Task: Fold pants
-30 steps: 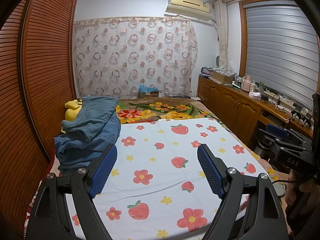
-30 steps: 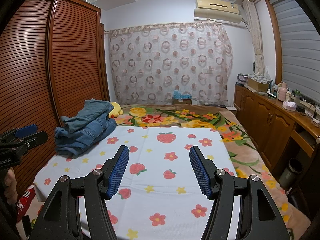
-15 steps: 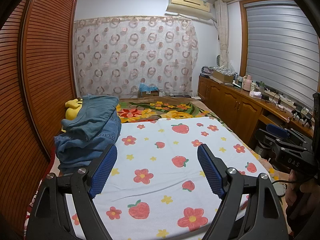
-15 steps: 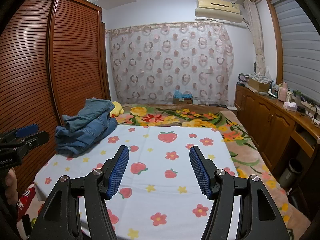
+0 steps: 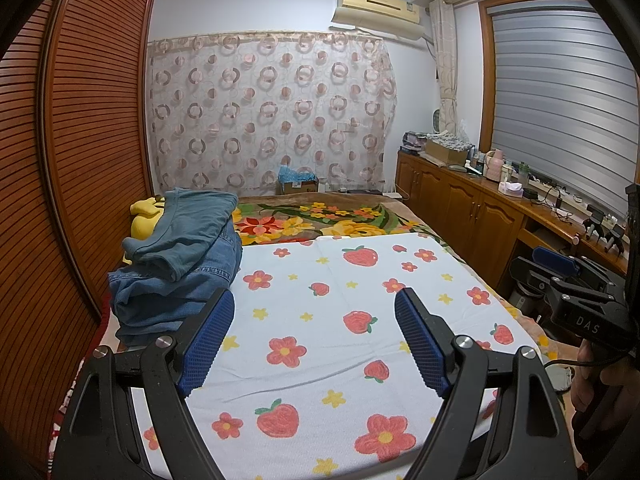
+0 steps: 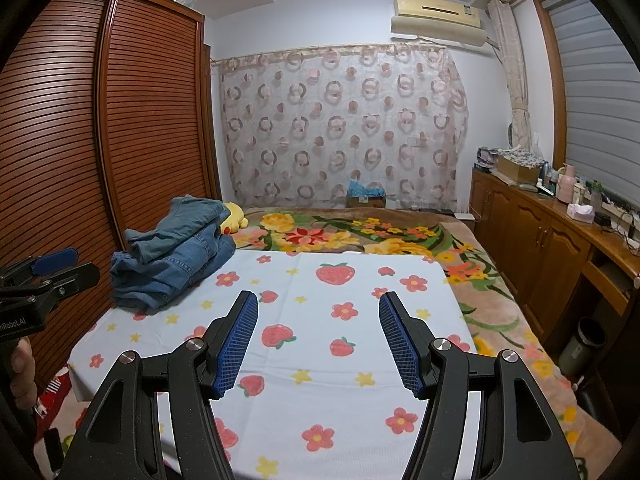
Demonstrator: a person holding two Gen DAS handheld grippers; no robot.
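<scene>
A heap of blue denim pants (image 5: 176, 264) lies crumpled at the far left of the bed, on the white sheet with strawberries and flowers (image 5: 328, 320); it also shows in the right wrist view (image 6: 172, 256). My left gripper (image 5: 314, 316) is open and empty, hovering over the sheet's near edge, just right of the heap. My right gripper (image 6: 318, 308) is open and empty over the sheet's near middle, well right of the pants. Each gripper appears at the edge of the other's view.
A yellow plush toy (image 6: 236, 218) lies behind the pants. A floral blanket (image 6: 360, 236) covers the far bed. A slatted wooden wardrobe (image 6: 80, 140) stands close on the left. A wooden cabinet (image 6: 540, 236) with clutter runs along the right; a bin (image 6: 580, 340) stands below.
Both views have shifted only slightly; the grippers stay open and the pants have not moved.
</scene>
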